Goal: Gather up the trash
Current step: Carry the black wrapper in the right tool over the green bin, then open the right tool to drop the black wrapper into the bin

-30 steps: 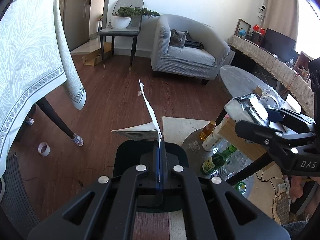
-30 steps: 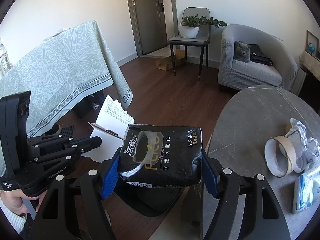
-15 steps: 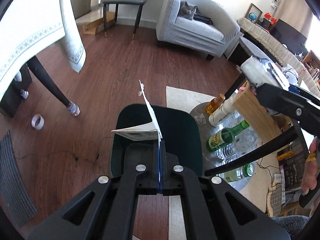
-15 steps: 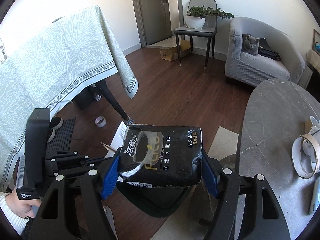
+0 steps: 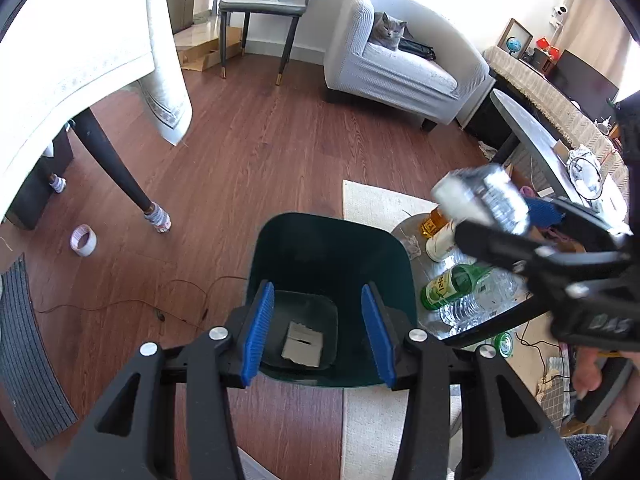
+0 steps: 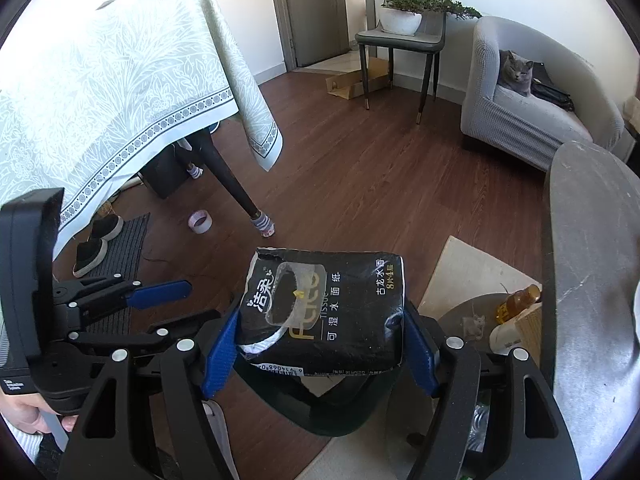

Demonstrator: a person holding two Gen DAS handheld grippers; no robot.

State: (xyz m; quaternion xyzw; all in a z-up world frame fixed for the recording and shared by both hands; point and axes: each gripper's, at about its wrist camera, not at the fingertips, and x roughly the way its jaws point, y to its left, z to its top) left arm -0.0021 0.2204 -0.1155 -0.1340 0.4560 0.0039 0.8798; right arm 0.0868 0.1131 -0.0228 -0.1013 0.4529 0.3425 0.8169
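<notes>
My left gripper (image 5: 316, 290) hangs over a dark green bin (image 5: 328, 222) on the floor. Its jaws are opening and nothing is between the blue pads (image 5: 256, 332). A torn sheet of paper (image 5: 303, 344) lies flat on the bin's bottom. My right gripper (image 6: 320, 316) is shut on a black tissue pack (image 6: 328, 308) and holds it above the bin (image 6: 320, 412). The left wrist view shows that pack (image 5: 480, 196) to the right of the bin, above its rim. In the right wrist view the left gripper (image 6: 188, 306) is at the left, held by a hand (image 6: 24, 416).
A table leg (image 5: 116, 172) under a hanging tablecloth (image 5: 80, 52) stands left of the bin, with a tape roll (image 5: 83, 240) and a thin cable (image 5: 120, 302) on the floor. Bottles (image 5: 452, 284) lie on a low round shelf at the right, under a grey oval table (image 6: 592, 260). An armchair (image 5: 404, 68) with a cat stands behind.
The left gripper has opened and let go of the paper, which now lies in the bin. Both grippers have sunk toward the bin, the right one still holding the pack.
</notes>
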